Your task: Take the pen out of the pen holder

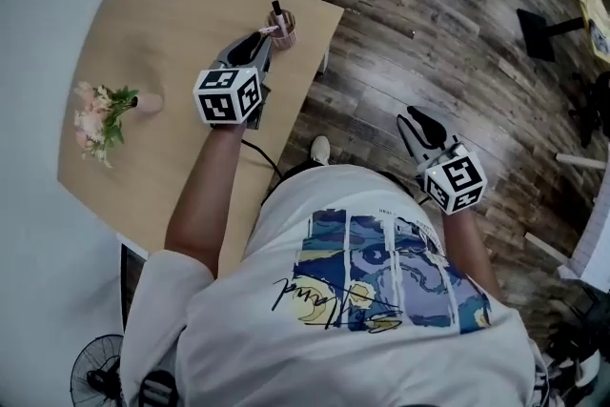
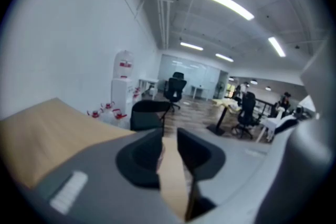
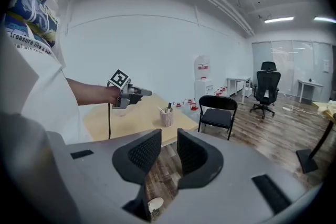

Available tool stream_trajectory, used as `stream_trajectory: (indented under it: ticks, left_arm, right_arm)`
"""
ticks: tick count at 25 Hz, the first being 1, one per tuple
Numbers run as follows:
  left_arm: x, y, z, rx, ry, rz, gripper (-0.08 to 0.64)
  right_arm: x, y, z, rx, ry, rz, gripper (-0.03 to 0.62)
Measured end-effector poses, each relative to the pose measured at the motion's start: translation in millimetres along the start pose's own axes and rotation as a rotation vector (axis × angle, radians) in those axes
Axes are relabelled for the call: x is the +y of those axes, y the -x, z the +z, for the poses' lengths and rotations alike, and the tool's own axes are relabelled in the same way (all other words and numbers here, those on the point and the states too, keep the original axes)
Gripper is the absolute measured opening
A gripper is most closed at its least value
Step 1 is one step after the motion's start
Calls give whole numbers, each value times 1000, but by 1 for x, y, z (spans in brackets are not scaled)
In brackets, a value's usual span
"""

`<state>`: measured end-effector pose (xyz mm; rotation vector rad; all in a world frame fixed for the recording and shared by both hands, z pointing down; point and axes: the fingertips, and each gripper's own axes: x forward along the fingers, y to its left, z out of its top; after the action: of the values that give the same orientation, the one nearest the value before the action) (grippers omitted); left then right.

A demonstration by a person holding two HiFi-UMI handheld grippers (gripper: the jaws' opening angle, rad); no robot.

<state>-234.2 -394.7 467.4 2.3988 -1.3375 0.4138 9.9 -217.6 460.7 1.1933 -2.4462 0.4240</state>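
Pointing at the task's thing: the left gripper (image 1: 262, 38), held low over the desk (image 1: 143, 33), with its tips just beside the pen holder (image 1: 284, 29).
Pen holder's place: upright near the desk's far edge, ahead of the left jaws and a little to their right in the head view.
Pen: a dark pen (image 1: 276, 10) stands out of the holder with its long axis roughly vertical.
Left jaws: a narrow gap, bare desk showing through it, nothing gripped.
Right gripper (image 1: 416, 121): off the desk over the wooden floor (image 1: 457, 33), well apart from the holder, with its jaws narrowly apart and empty.
Nearer hand: the left, clearly.
What the move turns on: probably bringing the left jaws' upright slot into line with the pen's shaft above the rim, 1 jaw on each side.
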Motion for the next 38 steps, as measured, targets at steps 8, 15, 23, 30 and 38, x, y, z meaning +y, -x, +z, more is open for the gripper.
stream_trajectory:
  ticks: [8,15,23,30,38]
  left_arm:
    - [32,-71,8,96,-61,-35,120]
    - [56,-119,-7,184,-94,-41,149]
    - [69,-150,-30,284,-113,-34,153]
    - [69,-158,-38,298,-104,-28,106]
    - [63,-151,-27,255,-109,-17,86]
  right_arm:
    - [-22,8,-10,25,-115,-134,74]
    - [-30,7,-17,46,-160,-198,74]
    - [-32,15,-25,67,-198,-246,74]
    - [-35,24,-33,79,-214,-267,74]
    - [-35,34,-34,74,-207,-266,74]
